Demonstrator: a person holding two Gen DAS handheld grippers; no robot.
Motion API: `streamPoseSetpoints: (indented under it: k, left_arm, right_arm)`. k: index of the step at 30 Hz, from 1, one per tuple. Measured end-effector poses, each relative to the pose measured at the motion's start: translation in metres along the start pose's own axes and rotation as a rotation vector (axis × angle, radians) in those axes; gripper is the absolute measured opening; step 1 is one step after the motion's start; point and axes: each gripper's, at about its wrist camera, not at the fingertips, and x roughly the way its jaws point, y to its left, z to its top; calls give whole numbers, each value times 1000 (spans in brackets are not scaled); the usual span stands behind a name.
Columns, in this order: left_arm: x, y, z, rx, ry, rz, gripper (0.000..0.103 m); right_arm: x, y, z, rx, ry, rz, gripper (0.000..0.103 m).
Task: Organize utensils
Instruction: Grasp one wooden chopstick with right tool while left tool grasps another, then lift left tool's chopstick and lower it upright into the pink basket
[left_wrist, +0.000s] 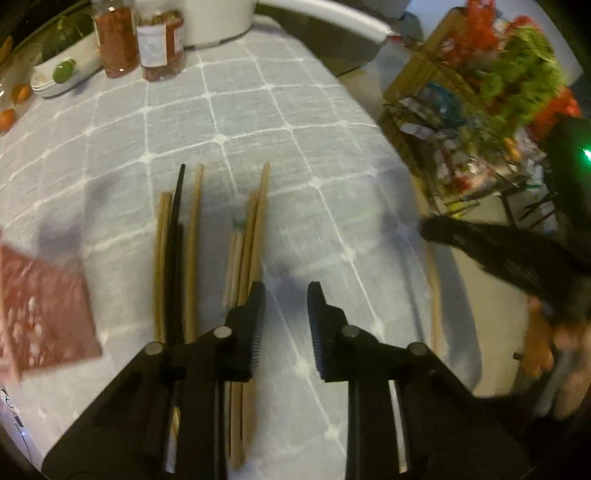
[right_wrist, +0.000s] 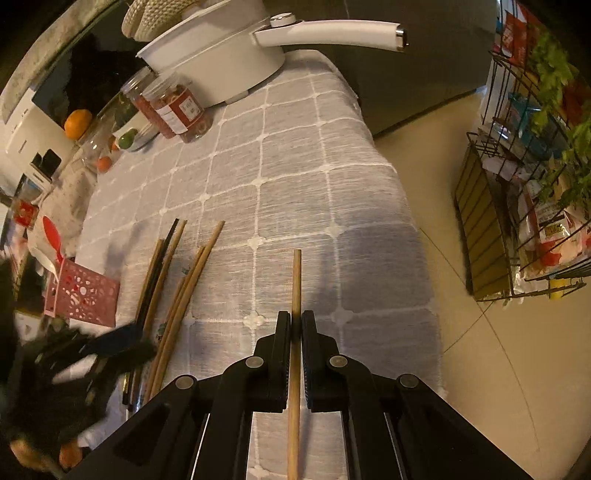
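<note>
Left wrist view: the left gripper (left_wrist: 286, 295) points steeply down at the grey checked tablecloth (left_wrist: 258, 122), its jaws a narrow gap apart with only cloth between them; it holds nothing. Just to the left of its left finger lies a bundle of wooden chopsticks (left_wrist: 255, 229), and further left a second group (left_wrist: 192, 240) with one black chopstick (left_wrist: 176, 221) among them, all running roughly parallel to the fingers, apparently gathered side by side for sorting. A pink perforated holder (left_wrist: 48, 314) sits beyond them at the far left, likely where the chopsticks belong. Off to the right, blurred, is the right gripper (left_wrist: 517, 258), with a single chopstick (left_wrist: 434, 288) showing beneath it near the table edge.

Right wrist view: the right gripper (right_wrist: 295, 325) is clamped on that single wooden chopstick (right_wrist: 296, 280), which runs straight along the line of the fingers and juts out ahead of the tips, held lengthwise, probably so it can be carried to the rest. The other chopsticks (right_wrist: 181, 288) lie to the gripper's left, the pink holder (right_wrist: 88, 295) further left, and the blurred left gripper (right_wrist: 122, 343) works over their near ends. Ahead stand jars (right_wrist: 177, 110) and a white saucepan (right_wrist: 221, 70).
</note>
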Motion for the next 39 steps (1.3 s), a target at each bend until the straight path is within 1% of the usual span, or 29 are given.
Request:
streamPoseSetpoints:
  k: [2, 3, 8, 14, 17, 19, 20, 21, 23, 26, 27, 29, 31, 36, 37, 39]
  left_arm:
    - [13, 0, 7, -15, 25, 4, 22]
    - [22, 2, 12, -26, 41, 21, 21]
    - [33, 1, 19, -36, 46, 76, 21]
    - [40, -5, 25, -5, 59, 129, 21]
    - [46, -10, 35, 27, 68, 181, 21]
    - [48, -17, 35, 57, 71, 219, 21]
    - [49, -20, 34, 68, 71, 234, 18]
    - [49, -22, 33, 77, 68, 249, 8]
    - [48, -23, 33, 74, 63, 262, 7]
    - [37, -18, 23, 43, 40, 232, 7]
    - [29, -18, 18, 45, 23, 218, 7]
    - [13, -16, 14, 60, -6, 214, 7]
    - [-10, -17, 7, 77, -54, 200, 7]
    - [-65, -9, -11, 77, -172, 158, 7]
    - [-68, -8, -10, 76, -186, 151, 7]
    - [-84, -5, -19, 70, -226, 136, 7]
  right_arm:
    - [-2, -3, 0, 2, -6, 0, 6]
    - [-3, -5, 0, 3, -9, -1, 6]
    - [-5, -9, 1, 5, -14, 10, 6]
    - [-5, -9, 2, -2, -12, 12, 6]
    - [-4, -10, 2, 4, -12, 7, 6]
    - [-4, -11, 2, 11, -12, 4, 6]
    - [-4, -11, 2, 16, -12, 2, 6]
    - [-4, -11, 1, 20, -14, 0, 6]
    - [-7, -9, 0, 25, -21, -1, 6]
    - [-16, -4, -2, 26, -52, 4, 6]
    - [-21, -1, -3, 20, -69, 5, 6]
    - [-30, 6, -6, 6, -97, 8, 6]
    - [-40, 16, -9, -10, -125, 17, 6]
    - [-61, 41, -18, -56, -184, 30, 6]
    - [-65, 47, -20, -66, -197, 32, 6]
    - [-71, 56, -23, -86, -219, 33, 6]
